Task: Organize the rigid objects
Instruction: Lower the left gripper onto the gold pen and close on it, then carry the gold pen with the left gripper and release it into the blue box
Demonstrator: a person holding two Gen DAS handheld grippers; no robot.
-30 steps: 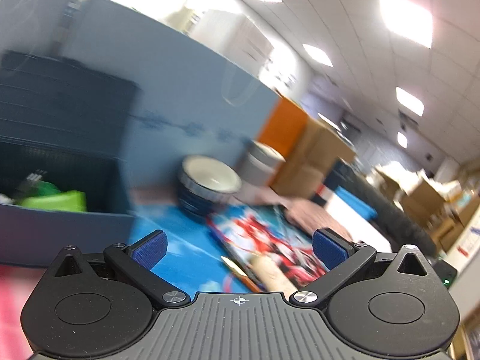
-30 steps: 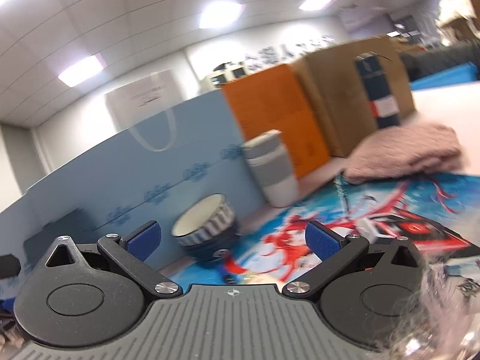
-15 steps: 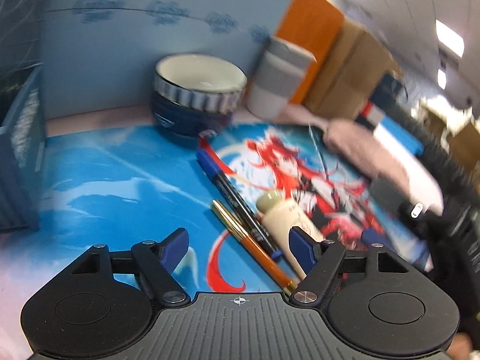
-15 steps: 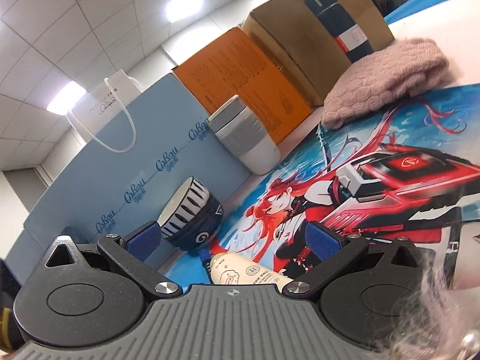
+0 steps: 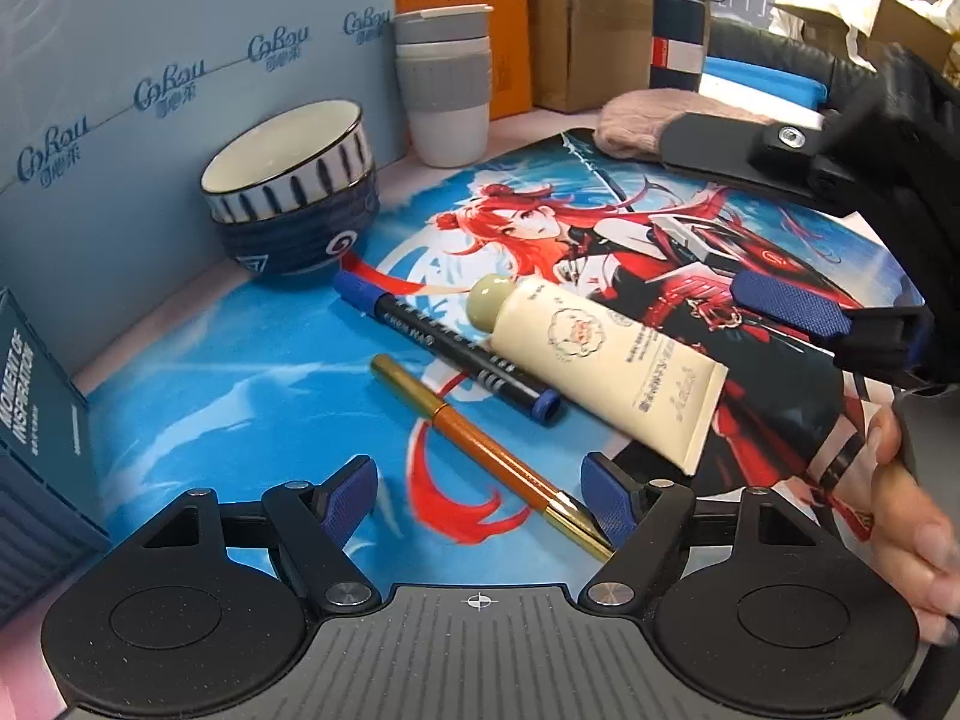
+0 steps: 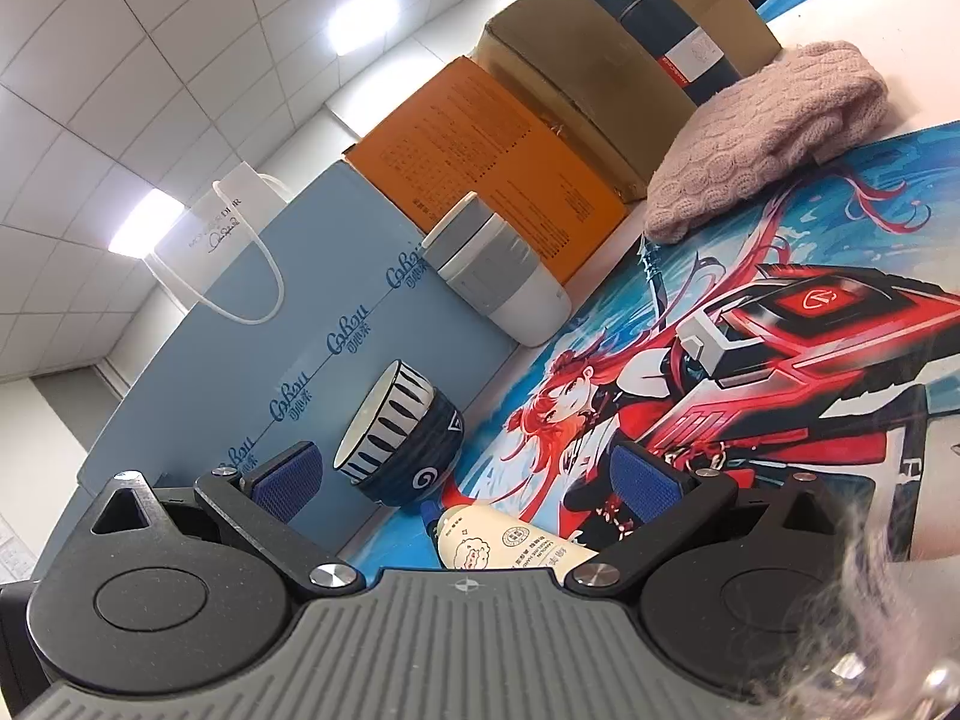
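On the printed desk mat (image 5: 252, 372) lie an orange and gold pen (image 5: 480, 438), a black marker with blue ends (image 5: 444, 348) and a cream tube (image 5: 600, 360). My left gripper (image 5: 480, 495) hovers over the near end of the pen. Its jaws stand apart, the pen's nib lies by the right pad, and nothing is pressed. My right gripper (image 5: 738, 222) reaches in from the right, open, held by a hand (image 5: 912, 516). In the right wrist view it (image 6: 468, 477) is open, with the tube (image 6: 510, 546) low between its fingers.
Two stacked bowls (image 5: 288, 204) and a grey-banded cup (image 5: 444, 84) stand at the back by a pale blue bag (image 5: 150, 78). Behind are an orange box (image 6: 480, 162), a cardboard box (image 6: 600, 48), a navy flask (image 5: 678, 18) and pink knitwear (image 6: 768, 120). A dark blue box (image 5: 36, 420) stands left.
The left gripper tipped down from the far wall to the mat, came close over the pens, and its jaws narrowed. The right gripper rolled and sank toward the tube.
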